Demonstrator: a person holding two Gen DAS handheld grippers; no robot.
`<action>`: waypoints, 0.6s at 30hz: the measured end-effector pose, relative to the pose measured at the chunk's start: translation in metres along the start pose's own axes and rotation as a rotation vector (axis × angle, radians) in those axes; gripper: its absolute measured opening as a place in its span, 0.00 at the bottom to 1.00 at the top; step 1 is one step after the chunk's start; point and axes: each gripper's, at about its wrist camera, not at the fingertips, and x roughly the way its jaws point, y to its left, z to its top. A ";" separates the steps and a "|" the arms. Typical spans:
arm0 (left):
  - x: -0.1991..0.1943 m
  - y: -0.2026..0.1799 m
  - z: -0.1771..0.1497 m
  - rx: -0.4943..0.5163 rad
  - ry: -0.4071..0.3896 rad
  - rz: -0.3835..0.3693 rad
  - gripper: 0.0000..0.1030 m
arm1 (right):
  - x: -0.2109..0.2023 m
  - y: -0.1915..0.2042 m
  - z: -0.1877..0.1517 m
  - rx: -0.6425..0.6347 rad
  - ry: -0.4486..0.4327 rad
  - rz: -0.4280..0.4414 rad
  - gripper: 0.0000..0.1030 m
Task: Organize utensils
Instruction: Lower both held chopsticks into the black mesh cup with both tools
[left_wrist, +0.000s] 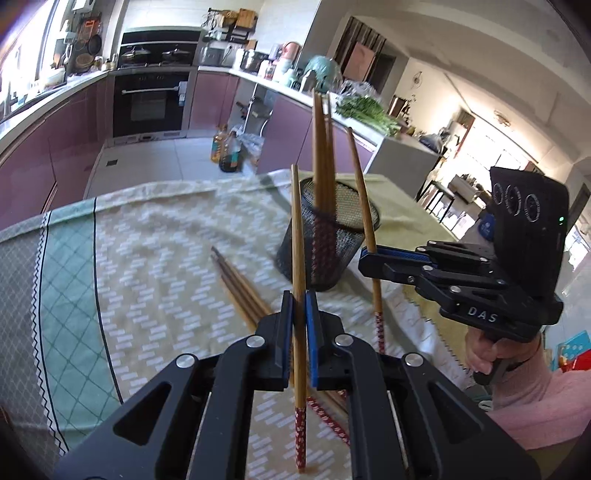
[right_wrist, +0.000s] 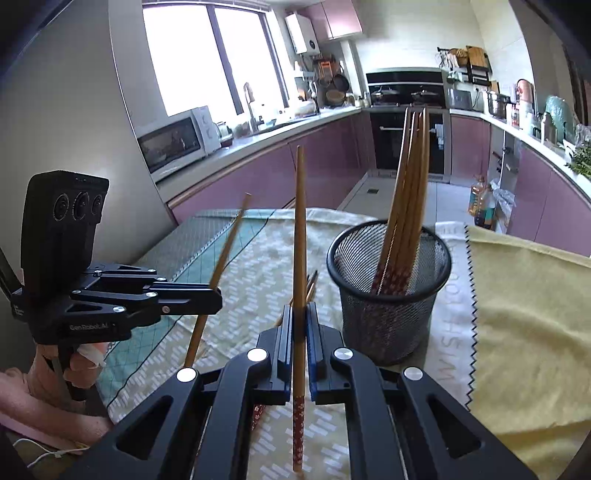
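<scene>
The left gripper (left_wrist: 299, 306) is clamped on one chopstick (left_wrist: 298, 236), held upright above the counter (left_wrist: 155, 236). The right gripper (right_wrist: 300, 317) is clamped on another chopstick (right_wrist: 300, 236), also upright. A black mesh cup (right_wrist: 388, 291) stands on the cloth just beside both, with several chopsticks (right_wrist: 410, 173) in it. More chopsticks (left_wrist: 240, 284) lie on the cloth near the cup

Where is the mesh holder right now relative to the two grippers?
The black mesh holder stands upright on the patterned cloth, several chopsticks in it, ahead and just right of the right gripper. In the left wrist view it sits beyond the left gripper.
</scene>
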 end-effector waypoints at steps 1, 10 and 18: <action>-0.004 -0.002 0.002 0.002 -0.009 -0.010 0.07 | -0.003 0.000 0.001 0.000 -0.010 0.001 0.06; -0.031 -0.015 0.017 0.020 -0.083 -0.059 0.07 | -0.028 -0.010 0.013 0.011 -0.102 -0.017 0.06; -0.047 -0.021 0.050 0.020 -0.175 -0.077 0.07 | -0.036 -0.021 0.034 0.018 -0.176 -0.061 0.06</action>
